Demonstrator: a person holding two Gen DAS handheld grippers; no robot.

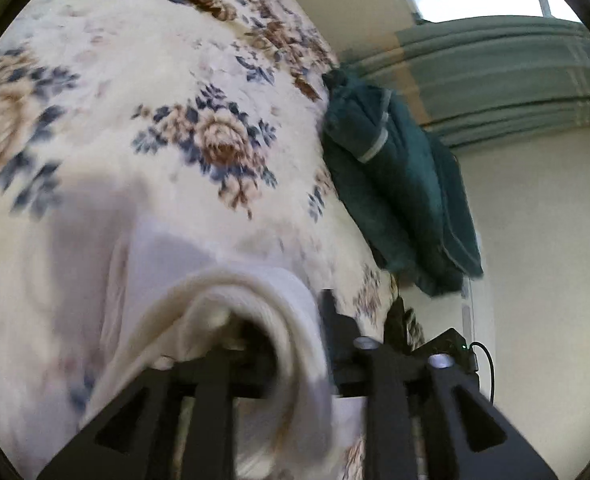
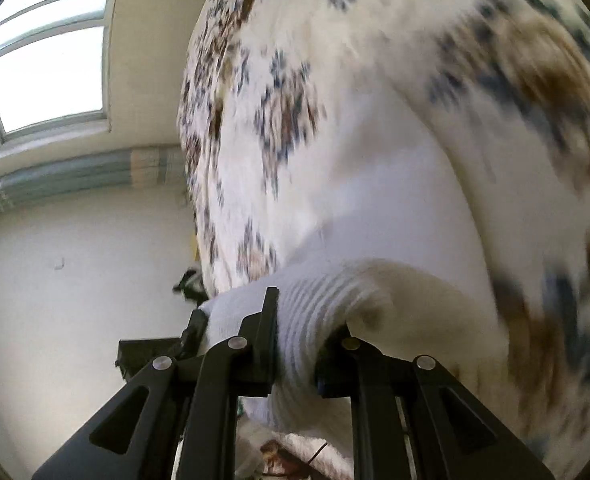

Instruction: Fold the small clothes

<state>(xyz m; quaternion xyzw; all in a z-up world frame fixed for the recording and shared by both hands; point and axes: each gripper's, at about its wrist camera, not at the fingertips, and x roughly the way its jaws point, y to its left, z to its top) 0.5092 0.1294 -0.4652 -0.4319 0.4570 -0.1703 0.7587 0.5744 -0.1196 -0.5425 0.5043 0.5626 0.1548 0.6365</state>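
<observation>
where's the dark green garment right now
In the left wrist view the dark green garment lies right of centre at the edge of the floral blanket, beyond the gripped white garment.

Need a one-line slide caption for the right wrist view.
Right gripper clamps a white ribbed garment above the floral blanket.

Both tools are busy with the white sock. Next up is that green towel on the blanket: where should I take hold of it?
Grip the green towel at its near folded end, by the pale stripe, coming from the blanket side. It's bunched in thick folds along the bed's far edge, so pinch one raised fold.
</observation>
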